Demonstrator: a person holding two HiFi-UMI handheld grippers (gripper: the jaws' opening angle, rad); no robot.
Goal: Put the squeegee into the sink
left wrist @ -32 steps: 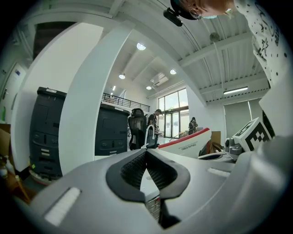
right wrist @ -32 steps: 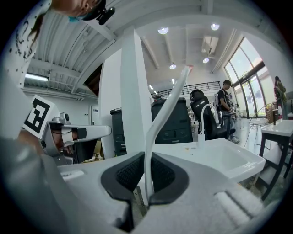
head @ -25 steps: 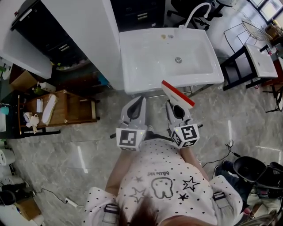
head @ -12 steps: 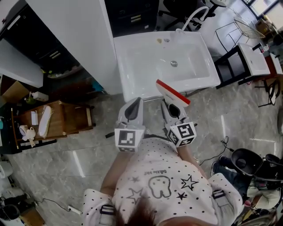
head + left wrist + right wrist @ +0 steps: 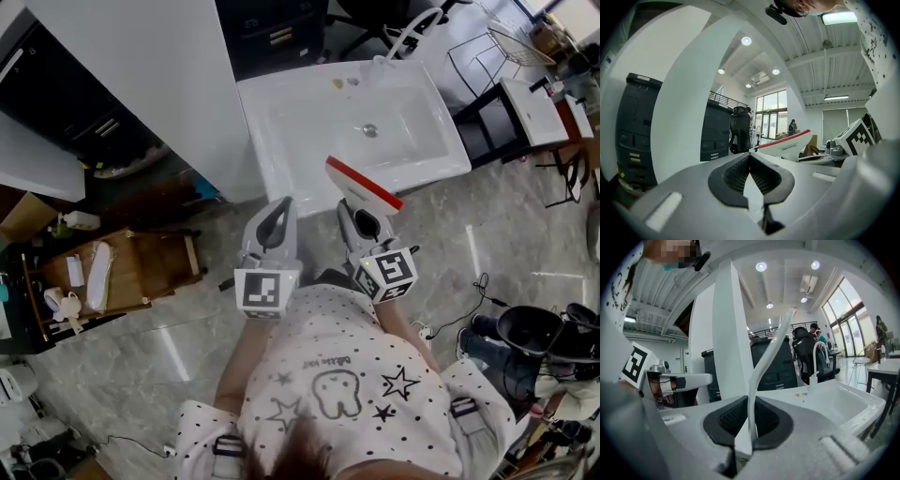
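The right hand-held gripper point(image 5: 362, 217) is clenched on the thin handle of the squeegee point(image 5: 363, 185), held at the 6 o'clock edge of the sink point(image 5: 281, 112); it seems light, stiff, perhaps slippery plastic.

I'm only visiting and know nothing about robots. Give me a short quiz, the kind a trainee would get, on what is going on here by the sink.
1. True or false: the left gripper has its fingers together with nothing between them.
2. What grips the white squeegee with the red edge? A) left gripper B) right gripper C) nothing, it lies on the floor
3. Yes or no: is the squeegee lying inside the white rectangular sink?

Key
1. True.
2. B.
3. No. It is held up by the sink's near rim.
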